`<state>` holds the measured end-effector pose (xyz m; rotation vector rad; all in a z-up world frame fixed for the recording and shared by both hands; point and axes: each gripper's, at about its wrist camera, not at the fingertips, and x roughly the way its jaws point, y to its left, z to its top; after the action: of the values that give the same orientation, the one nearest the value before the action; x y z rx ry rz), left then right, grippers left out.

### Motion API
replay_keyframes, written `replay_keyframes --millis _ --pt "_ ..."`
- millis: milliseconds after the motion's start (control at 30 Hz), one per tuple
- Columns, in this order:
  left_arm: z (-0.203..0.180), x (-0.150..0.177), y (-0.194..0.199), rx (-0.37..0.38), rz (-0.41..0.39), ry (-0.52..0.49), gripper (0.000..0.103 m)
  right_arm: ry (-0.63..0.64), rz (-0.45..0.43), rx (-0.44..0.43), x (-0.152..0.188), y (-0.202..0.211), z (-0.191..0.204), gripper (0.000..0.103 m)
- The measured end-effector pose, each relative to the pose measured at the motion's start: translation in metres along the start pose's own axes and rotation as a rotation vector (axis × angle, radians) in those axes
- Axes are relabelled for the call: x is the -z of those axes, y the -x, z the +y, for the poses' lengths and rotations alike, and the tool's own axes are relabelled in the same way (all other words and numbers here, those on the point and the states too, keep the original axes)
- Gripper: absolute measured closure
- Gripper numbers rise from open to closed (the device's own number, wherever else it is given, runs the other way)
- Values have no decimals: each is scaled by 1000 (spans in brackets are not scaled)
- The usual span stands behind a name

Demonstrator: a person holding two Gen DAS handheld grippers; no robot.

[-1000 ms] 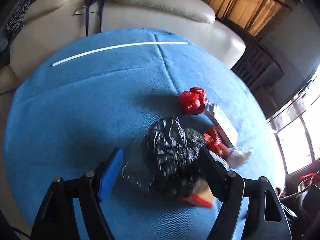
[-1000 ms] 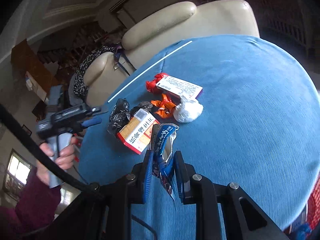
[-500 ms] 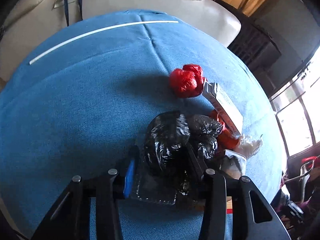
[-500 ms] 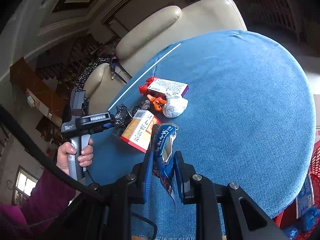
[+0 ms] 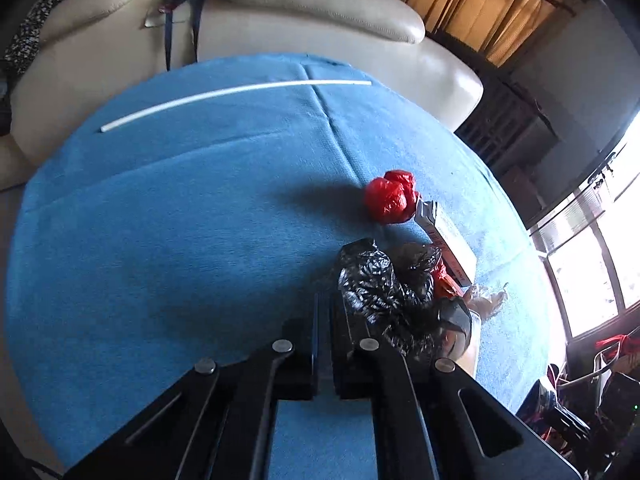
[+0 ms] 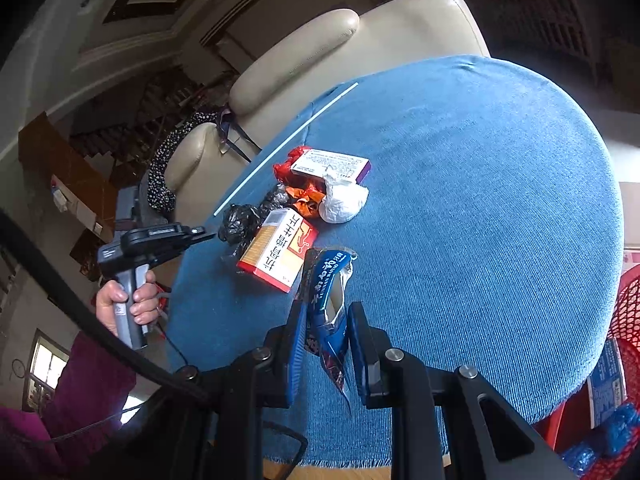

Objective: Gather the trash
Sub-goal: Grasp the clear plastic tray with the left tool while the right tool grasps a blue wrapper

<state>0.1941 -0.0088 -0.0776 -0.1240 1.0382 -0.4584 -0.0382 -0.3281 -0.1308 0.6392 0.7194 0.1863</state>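
The surface [image 5: 180, 220] wears matt, woven blue cloth. A crumpled black plastic bag [image 5: 372, 280] shines in creases, the red wrapper [image 5: 390, 198] is glossy foil-like film, and the red-and-white box [image 6: 278, 250] looks like smooth card. The blue packet [image 6: 328, 292] is shiny plastic. The sofa [image 5: 312, 12] looks like smooth cream leather.

**Table surface and contents**

A round table [image 6: 500, 184] carried a blue cloth with a crease running across it. Near the far edge lay a thin white rod [image 5: 236, 94], alone. The rest clustered together toward one side: a crumpled red wrapper [image 5: 390, 198] touching a flat white box with a purple end [image 6: 330, 164]; orange-red wrappers [image 6: 306, 204] just beside a knotted white bag [image 6: 344, 204]; crumpled black plastic bags [image 5: 380, 280] adjoining a red-and-white carton printed with red characters [image 6: 278, 250]. Which pieces overlapped within the cluster could not be fully resolved. The remaining cloth on the far right was bare.
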Motion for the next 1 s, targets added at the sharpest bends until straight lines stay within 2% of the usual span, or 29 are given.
replay_keyframes --millis 167,200,233,267,333,433,533,633,833,1000 --pt "0 1 6 27 11 1 94 3 5 -5 1 -2 3 80" --pt "-1 0 1 33 29 5 79 2 8 -8 1 -3 4 80" --pt "-3 -1 -6 32 58 8 57 3 10 -8 2 -4 5 80" --pt "-7 -1 -14 18 78 0 50 5 12 -7 2 -5 6 80" --pt "-14 2 -25 -9 97 -31 50 7 13 -6 3 -5 8 80" --pt "-25 7 -41 22 142 -60 50 8 10 0 3 -3 7 80" --pt "-35 6 -53 1 157 -95 50 -12 15 3 3 -5 1 80" --pt "-36 0 -63 38 175 -73 50 -24 20 -1 3 -8 -2 80" --pt "-25 0 -72 51 209 -32 48 -32 18 -3 2 -7 -5 80" --pt "-16 20 -59 21 207 -63 48 -36 17 -2 1 -5 -8 80"
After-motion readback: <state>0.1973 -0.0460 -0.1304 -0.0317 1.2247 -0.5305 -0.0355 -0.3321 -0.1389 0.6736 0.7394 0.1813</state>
